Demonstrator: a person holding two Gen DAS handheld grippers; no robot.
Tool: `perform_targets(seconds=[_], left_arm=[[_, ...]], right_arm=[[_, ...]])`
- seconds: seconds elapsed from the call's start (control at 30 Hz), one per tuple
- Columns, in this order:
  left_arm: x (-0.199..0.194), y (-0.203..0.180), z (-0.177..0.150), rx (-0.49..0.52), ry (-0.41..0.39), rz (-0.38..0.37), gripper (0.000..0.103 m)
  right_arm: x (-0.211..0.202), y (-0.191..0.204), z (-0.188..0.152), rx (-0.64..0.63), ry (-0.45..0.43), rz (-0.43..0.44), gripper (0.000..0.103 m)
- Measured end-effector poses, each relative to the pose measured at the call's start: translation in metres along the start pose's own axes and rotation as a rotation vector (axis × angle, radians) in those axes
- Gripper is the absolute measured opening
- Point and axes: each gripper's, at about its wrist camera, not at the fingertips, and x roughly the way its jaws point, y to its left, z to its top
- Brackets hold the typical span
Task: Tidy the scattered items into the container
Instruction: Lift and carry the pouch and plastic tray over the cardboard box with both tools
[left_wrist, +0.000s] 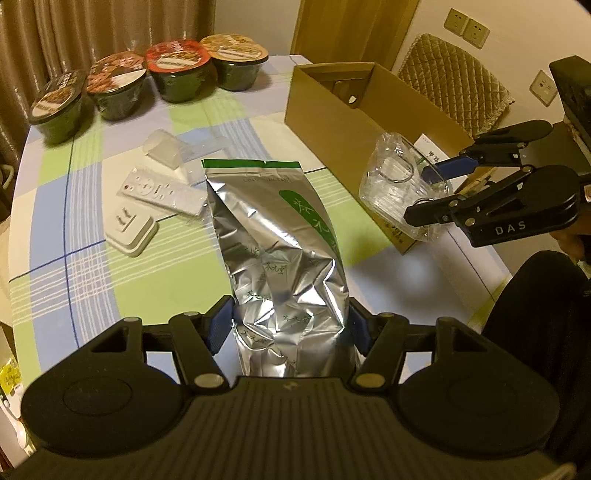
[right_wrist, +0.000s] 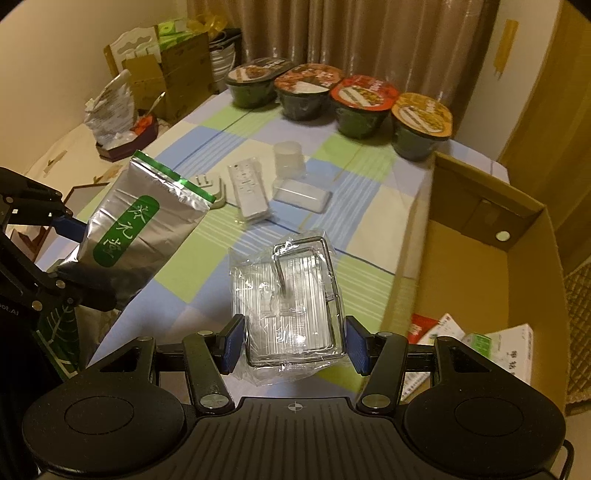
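Two items are held aloft: a crinkled silver foil pouch (left_wrist: 280, 236) clamped in the left gripper (left_wrist: 290, 326), a plastic-wrapped clear box (right_wrist: 291, 299) clamped in the right gripper (right_wrist: 293, 345); carrying into the open brown cardboard box (right_wrist: 491, 258) is judged next

My left gripper (left_wrist: 291, 328) is full with a silver foil bag (left_wrist: 275, 236) that blocks the lane ahead, and my right gripper (right_wrist: 293, 345) carries a clear wrapped package (right_wrist: 291, 295) just beside the cardboard box (left_wrist: 332, 110). The box's open top is unobstructed, though papers (right_wrist: 509, 350) cover part of its floor. Four noodle bowls (right_wrist: 364, 107) line the table's far edge, and a remote (left_wrist: 162, 192), plug adapter (left_wrist: 129, 230) and clear plastic containers (left_wrist: 166, 149) crowd the middle, leaving bare cloth (left_wrist: 74, 280) at near left.
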Motion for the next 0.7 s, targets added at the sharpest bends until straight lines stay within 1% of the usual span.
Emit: perform_targets(seconds=[0.17,0.37,0.7], left_arm=[[0.008,-0.017,0.012,0.018,0.0,-0.016,0.059],[0.019,-0.046,0.034,0.039,-0.01,-0.04,0.059],[0.045,-0.104,0.087,0.072,-0.03,-0.087,0.059]], right_arm=[[-0.015,-0.021,-0.008,0.022,-0.008,-0.023,0.059],[-0.039,-0.057,-0.018,0.05,-0.024,-0.066,0.059],[-0.069,-0.126,-0.036,0.109,-0.042,-0.13,0.059]])
